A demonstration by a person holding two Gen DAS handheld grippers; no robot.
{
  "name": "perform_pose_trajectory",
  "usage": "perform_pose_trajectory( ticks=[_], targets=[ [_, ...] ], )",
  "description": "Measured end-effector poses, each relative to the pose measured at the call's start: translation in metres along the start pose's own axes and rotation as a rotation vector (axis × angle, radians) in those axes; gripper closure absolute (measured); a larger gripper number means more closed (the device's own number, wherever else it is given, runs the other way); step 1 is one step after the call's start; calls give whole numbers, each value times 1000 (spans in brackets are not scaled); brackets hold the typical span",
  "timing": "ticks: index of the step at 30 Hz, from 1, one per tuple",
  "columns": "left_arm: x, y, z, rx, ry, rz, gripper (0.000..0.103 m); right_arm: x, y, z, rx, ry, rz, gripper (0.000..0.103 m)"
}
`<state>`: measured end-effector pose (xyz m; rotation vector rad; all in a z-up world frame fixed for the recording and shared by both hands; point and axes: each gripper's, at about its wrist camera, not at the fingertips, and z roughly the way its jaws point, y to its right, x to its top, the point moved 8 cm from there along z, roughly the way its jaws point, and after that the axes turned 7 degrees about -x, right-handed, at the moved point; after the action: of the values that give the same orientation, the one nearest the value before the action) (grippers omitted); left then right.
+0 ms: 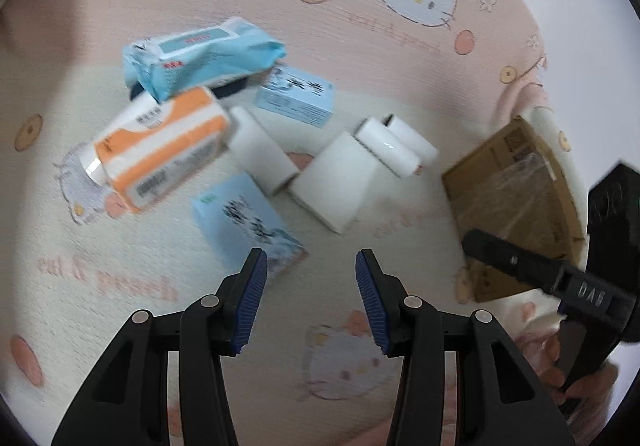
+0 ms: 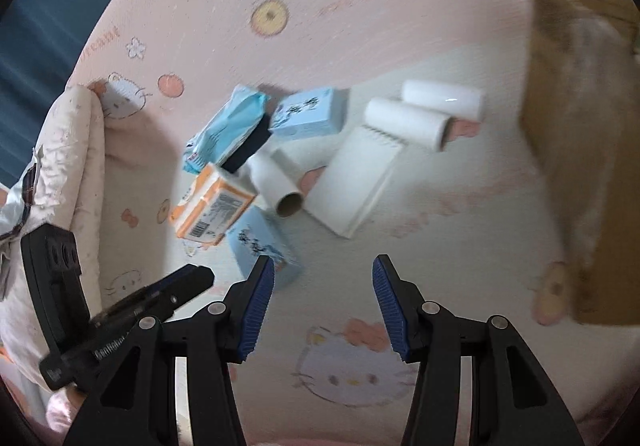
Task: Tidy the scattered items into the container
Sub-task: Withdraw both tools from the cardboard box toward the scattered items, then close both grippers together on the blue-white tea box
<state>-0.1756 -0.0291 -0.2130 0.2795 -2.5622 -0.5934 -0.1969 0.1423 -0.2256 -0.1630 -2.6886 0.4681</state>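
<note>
Scattered items lie on a Hello Kitty bedsheet: a blue wipes pack (image 1: pixel 200 55) (image 2: pixel 228 129), an orange tissue pack (image 1: pixel 160 151) (image 2: pixel 212 209), two light blue boxes (image 1: pixel 296 95) (image 1: pixel 248 221) (image 2: pixel 308 113) (image 2: pixel 262 242), a white notepad (image 1: pixel 334 181) (image 2: pixel 356 181) and three white rolls (image 1: pixel 262 155) (image 1: pixel 386 147) (image 1: pixel 412 137) (image 2: pixel 276 181). A cardboard box (image 1: pixel 512 205) (image 2: pixel 580 165) stands at the right. My left gripper (image 1: pixel 311 302) is open and empty above the sheet, just short of the near blue box. My right gripper (image 2: pixel 323 310) is open and empty too.
The right gripper's body (image 1: pixel 560 278) shows at the right edge of the left wrist view, over the cardboard box. The left gripper's body (image 2: pixel 120 310) shows at lower left of the right wrist view. A bunched quilt (image 2: pixel 72 149) lies left of the items.
</note>
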Motion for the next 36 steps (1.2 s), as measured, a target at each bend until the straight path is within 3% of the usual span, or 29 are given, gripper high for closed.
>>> perform_pose_trajectory(
  ticks=[3,7,13,16,20,23,25,28,33,36],
  targets=[
    [1,-18,1,56,-4,9,53,3,-16,21,26,-36,10,54],
    [-4,-48,3,58,-19,-53,53,-5,-32,44,41,-84,1,54],
    [-11,-73,26,-10,-60,-161,53,-27,-40,85,72,-180,25,54],
    [-3,-76,34,34,-52,-125,53,-43,-35,97,78,-236,62,54],
    [19,-73,43,45,-38,-42,53,-52,-25,106,33,-236,105,54],
    [36,-73,52,59,-35,9,53,-53,-26,114,-33,-237,67,57],
    [45,-77,59,86,-42,47,53,-55,-32,122,-51,-249,30,66],
    [48,-85,70,106,-72,57,53,-59,-40,135,-53,-294,4,66],
    [35,-89,79,3,-119,-12,53,-53,-46,144,-15,-301,3,66],
    [26,-87,75,-2,-111,-25,53,-44,-37,141,-44,-271,12,66]
  ],
)
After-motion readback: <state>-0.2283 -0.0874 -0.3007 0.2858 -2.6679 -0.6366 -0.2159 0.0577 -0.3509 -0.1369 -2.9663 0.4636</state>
